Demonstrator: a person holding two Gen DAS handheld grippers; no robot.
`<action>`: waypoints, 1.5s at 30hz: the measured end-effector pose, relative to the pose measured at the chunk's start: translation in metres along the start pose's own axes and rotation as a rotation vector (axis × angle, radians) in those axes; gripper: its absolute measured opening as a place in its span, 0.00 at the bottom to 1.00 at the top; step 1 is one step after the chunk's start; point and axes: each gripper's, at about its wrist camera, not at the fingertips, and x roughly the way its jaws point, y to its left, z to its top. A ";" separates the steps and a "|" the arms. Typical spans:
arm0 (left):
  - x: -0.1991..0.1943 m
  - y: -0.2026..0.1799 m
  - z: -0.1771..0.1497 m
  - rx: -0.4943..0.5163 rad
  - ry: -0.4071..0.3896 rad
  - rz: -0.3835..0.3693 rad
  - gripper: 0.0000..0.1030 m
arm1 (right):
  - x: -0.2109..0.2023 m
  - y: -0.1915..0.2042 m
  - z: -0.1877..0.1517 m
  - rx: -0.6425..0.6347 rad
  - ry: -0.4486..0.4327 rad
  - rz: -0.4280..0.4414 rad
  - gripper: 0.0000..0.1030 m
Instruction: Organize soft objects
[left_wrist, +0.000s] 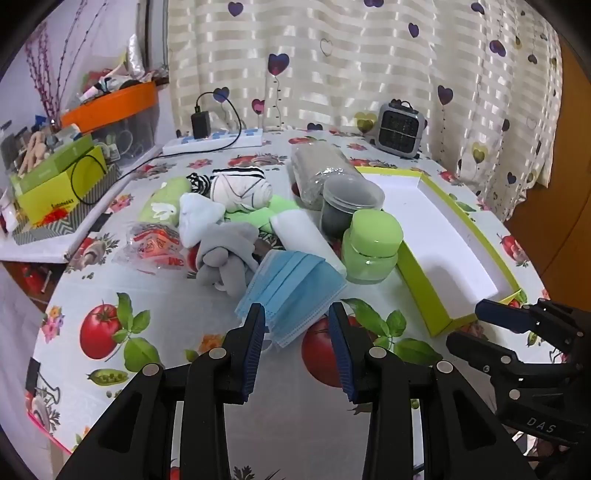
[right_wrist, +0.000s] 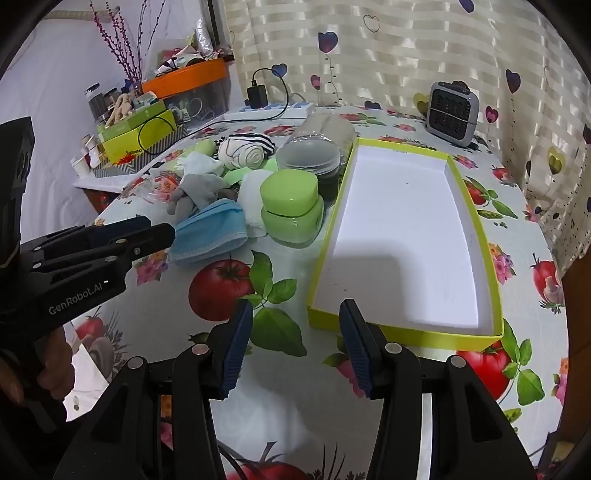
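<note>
Striped cream curtains printed with purple hearts (left_wrist: 369, 74) hang behind a table covered in a tomato-print plastic cloth (left_wrist: 147, 295). On it, a shallow rectangular box with lime-green walls and a white floor (right_wrist: 406, 240) serves as the landmark; nothing lies inside it.

Just left of the box stands a squat green jar with a rounded green lid (left_wrist: 371, 245), and behind the jar a dark tub with a clear lid (left_wrist: 349, 201). Further left of the box lies the heap of soft things: a stack of pleated blue face masks (left_wrist: 291, 291), a folded white cloth (left_wrist: 299, 229), a knotted grey cloth (left_wrist: 225, 258), a pale blue cloth (left_wrist: 201, 218), a rolled white-and-black striped sock (left_wrist: 240, 190) and a rolled green cloth (left_wrist: 162, 201). A grey box-shaped fan (left_wrist: 400, 129) sits beyond the box, by the curtain.

The left gripper (left_wrist: 297, 314) points down at the masks, well left of the box; its blue-padded jaws stand moderately apart on either side of the stack's near edge, and whether the pads touch it cannot be told.

The right gripper (right_wrist: 295, 314) hovers at the box's near left corner, jaws spread wide with nothing between them.
</note>
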 end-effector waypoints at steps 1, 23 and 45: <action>0.000 0.001 0.000 -0.002 0.000 -0.001 0.33 | 0.000 0.000 0.000 0.001 0.001 0.000 0.48; 0.006 0.000 -0.006 -0.005 0.066 -0.053 0.33 | 0.000 -0.001 0.001 0.007 0.000 0.007 0.48; 0.000 -0.004 -0.007 0.033 0.049 -0.060 0.33 | 0.004 -0.004 0.002 0.005 0.005 0.005 0.48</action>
